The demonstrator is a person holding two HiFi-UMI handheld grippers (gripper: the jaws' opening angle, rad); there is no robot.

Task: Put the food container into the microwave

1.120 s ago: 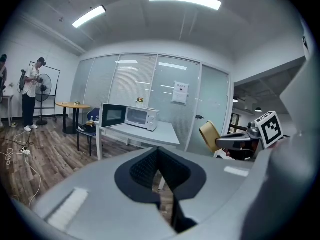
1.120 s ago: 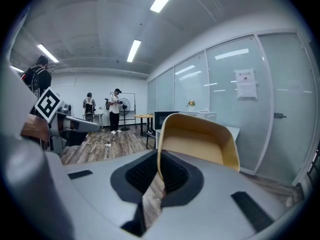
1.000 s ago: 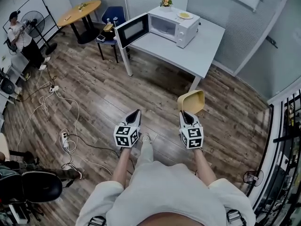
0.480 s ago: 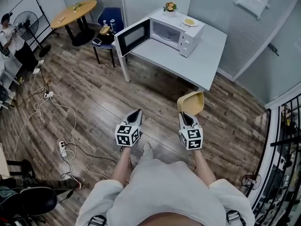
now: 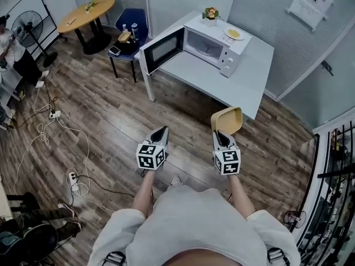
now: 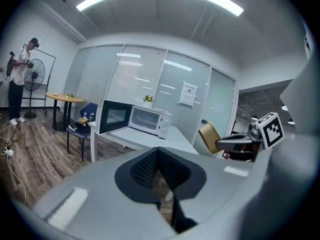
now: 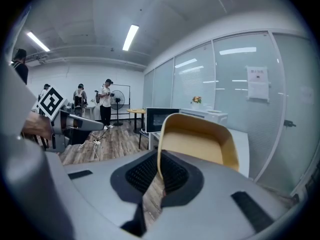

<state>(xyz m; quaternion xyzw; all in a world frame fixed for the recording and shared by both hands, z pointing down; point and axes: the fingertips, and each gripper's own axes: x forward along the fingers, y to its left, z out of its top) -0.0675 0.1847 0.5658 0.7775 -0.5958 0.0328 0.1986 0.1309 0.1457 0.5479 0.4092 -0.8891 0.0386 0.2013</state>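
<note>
The left gripper (image 5: 160,132) has its jaws pressed together on nothing. At twelve o'clock, the white microwave (image 5: 209,45) stands on a white table (image 5: 247,85), its door (image 5: 162,50) open. The right gripper (image 5: 221,133) pinches the rim of the yellow food container (image 5: 226,119), well apart from the microwave. The wall notice (image 5: 309,4) at two o'clock is too small to read.

Two grippers (image 5: 160,132) (image 5: 221,136), one container (image 5: 227,120), one microwave (image 5: 213,46), one plate (image 5: 233,34), one flowerpot (image 5: 210,14), one tabletop (image 5: 244,76), one round table (image 5: 86,13), one chair (image 5: 132,24), one fan (image 5: 28,24).
</note>
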